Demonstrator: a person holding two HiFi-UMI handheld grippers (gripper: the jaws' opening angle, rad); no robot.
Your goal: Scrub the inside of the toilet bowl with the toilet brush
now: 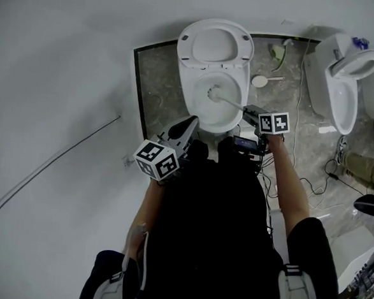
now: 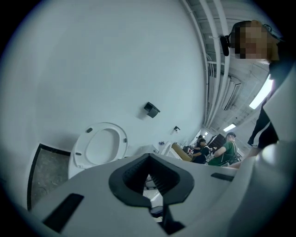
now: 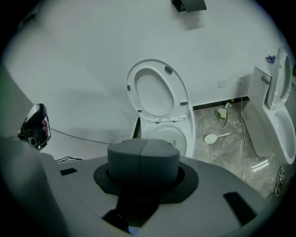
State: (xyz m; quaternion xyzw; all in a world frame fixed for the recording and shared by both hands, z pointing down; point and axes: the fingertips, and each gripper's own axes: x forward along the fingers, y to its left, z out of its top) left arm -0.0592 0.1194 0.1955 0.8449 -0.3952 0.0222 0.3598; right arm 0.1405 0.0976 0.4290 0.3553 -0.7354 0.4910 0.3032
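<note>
From above, toilet bowl (image 1: 191, 104) is open; raised seat (image 1: 215, 44) walls off the back, toilet brush (image 1: 227, 100) crosses its right half. Narrow floor strip (image 1: 158, 86) betw. bowl & wall (image 1: 64, 73). Right: cables (image 1: 299, 102), 2nd toilet (image 1: 344, 86).

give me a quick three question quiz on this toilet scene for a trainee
1. True or false: the brush head sits inside the toilet bowl.
2. Which gripper holds the brush handle? A) left B) right C) both
3. Fill in: the left gripper has its fingers ____, holding nothing.
Key: 1 true; 2 B, the right gripper; 3 open.
</note>
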